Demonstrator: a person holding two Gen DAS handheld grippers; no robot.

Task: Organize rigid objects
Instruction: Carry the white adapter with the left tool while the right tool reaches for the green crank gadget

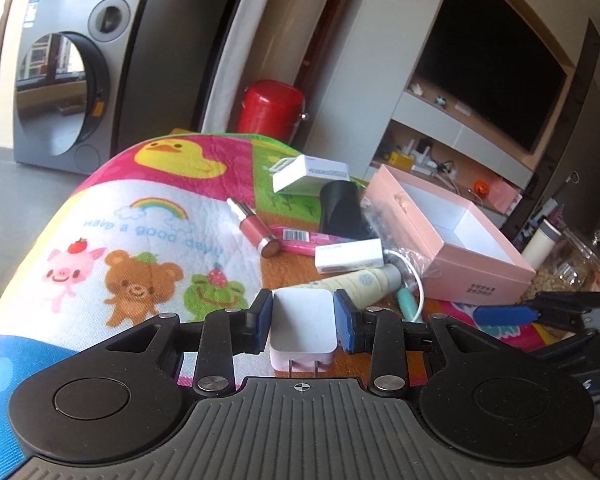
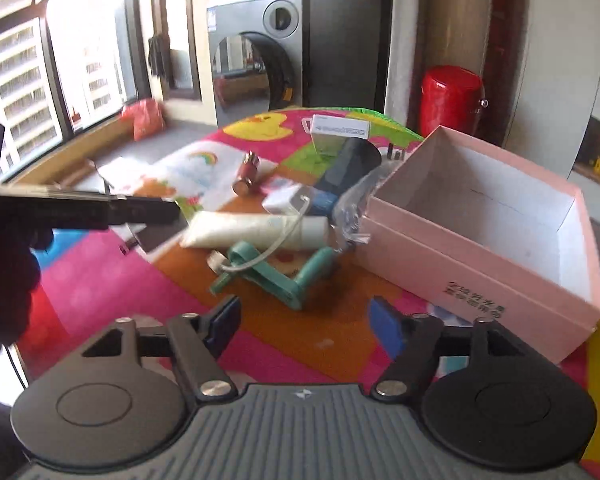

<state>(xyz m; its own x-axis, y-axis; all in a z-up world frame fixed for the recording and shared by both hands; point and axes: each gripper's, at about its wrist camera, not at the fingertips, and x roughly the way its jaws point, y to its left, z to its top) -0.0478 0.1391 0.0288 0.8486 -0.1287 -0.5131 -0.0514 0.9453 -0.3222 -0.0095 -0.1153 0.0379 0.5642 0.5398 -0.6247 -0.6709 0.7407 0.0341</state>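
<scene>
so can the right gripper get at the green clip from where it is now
Probably yes. The right gripper is open and empty, and the green clip lies just ahead on bare mat. A thin white cable loops over the clip, so it may drag along.

Right tool (image 2: 304,326) spread wide (nothing between), teal clip (image 2: 276,276) ahead, pink box (image 2: 460,276) open at right
</scene>
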